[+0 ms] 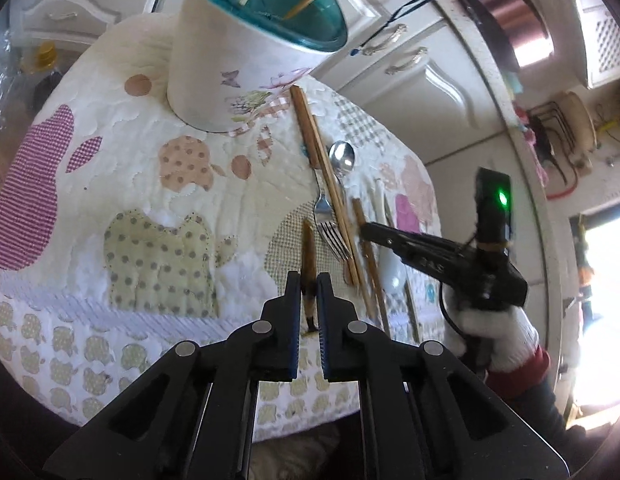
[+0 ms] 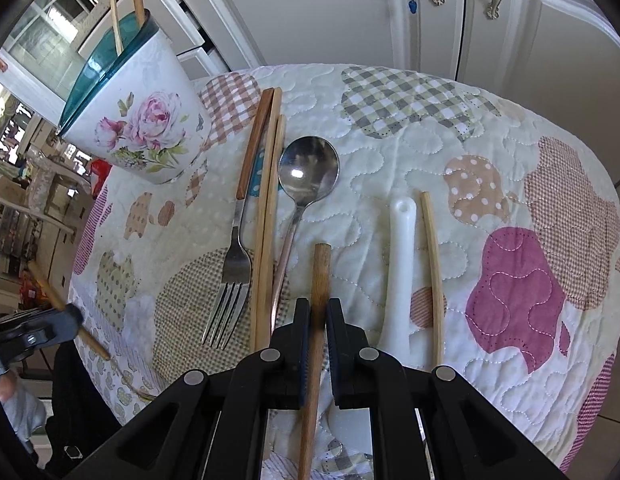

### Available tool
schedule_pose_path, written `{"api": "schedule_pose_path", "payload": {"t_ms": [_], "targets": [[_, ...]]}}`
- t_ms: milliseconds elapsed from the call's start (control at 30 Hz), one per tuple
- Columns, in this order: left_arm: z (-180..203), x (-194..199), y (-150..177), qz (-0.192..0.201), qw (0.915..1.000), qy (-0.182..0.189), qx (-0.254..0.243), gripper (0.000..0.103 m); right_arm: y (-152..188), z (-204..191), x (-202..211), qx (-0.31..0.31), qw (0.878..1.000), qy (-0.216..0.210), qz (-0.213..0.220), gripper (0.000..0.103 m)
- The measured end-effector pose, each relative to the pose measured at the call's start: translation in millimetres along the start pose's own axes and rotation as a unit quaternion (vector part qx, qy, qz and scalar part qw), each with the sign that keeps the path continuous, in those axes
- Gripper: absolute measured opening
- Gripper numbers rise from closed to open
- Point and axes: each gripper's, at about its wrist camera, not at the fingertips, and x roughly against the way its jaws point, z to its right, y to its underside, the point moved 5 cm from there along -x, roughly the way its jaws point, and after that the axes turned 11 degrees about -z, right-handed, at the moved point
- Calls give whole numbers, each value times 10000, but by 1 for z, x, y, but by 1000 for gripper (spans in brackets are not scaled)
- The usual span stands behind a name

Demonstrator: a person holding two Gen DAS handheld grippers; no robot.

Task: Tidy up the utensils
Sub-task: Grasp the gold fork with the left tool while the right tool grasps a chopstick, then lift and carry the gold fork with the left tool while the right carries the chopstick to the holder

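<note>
A white floral holder (image 1: 229, 68) (image 2: 137, 120) with a teal rim stands at the table's far side and holds two chopsticks. My left gripper (image 1: 308, 284) is shut on a wooden chopstick (image 1: 308, 256), held above the cloth. My right gripper (image 2: 318, 308) is shut on another wooden chopstick (image 2: 320, 280); it shows in the left wrist view (image 1: 368, 232). On the cloth lie a fork (image 2: 233, 264) (image 1: 328, 220), a pair of chopsticks (image 2: 267, 208), a metal spoon (image 2: 307, 172) (image 1: 342, 158), a white plastic spoon (image 2: 400, 264) and a single chopstick (image 2: 432, 272).
The round table is covered by a quilted patchwork cloth (image 2: 510, 280) (image 1: 129, 184). White cabinet doors (image 2: 350, 12) stand behind it. A pink pot (image 1: 510, 20) sits on the counter at right. A bottle (image 1: 45, 60) stands beyond the table's left edge.
</note>
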Motion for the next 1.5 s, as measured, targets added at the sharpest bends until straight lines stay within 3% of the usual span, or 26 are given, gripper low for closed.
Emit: {"api": "schedule_pose_path", "payload": {"t_ms": [200,433,700,900,1000,1100,1367,1500], "targets": [[-11,9,8,-401,9984,380,-104,6,-6,-7,-6,11,10000,13,-36,8],[-40,-6,-3,-758,9962,406,101,8,-11,-10,-10,37,10000,12,-70,8],[-79,-23,-28,-547,9950,-102,831,12,-17,-9,-11,-1,10000,56,-38,8],[-81,-15,-38,-358,9952,-98,908,32,-19,-7,-11,-20,10000,-26,-30,8],[-86,-8,-44,-202,9948,-192,978,36,-19,-4,-8,-45,10000,-49,-5,8],[-92,-4,-50,-88,9926,-516,1100,37,-19,-1,-8,-65,9999,-80,-7,8],[-78,-13,-52,82,9858,-1446,849,37,-24,-5,-11,52,9999,128,-17,8],[-70,-18,-50,129,9826,-1716,698,37,-27,-11,-13,191,9994,292,-16,8]]}}
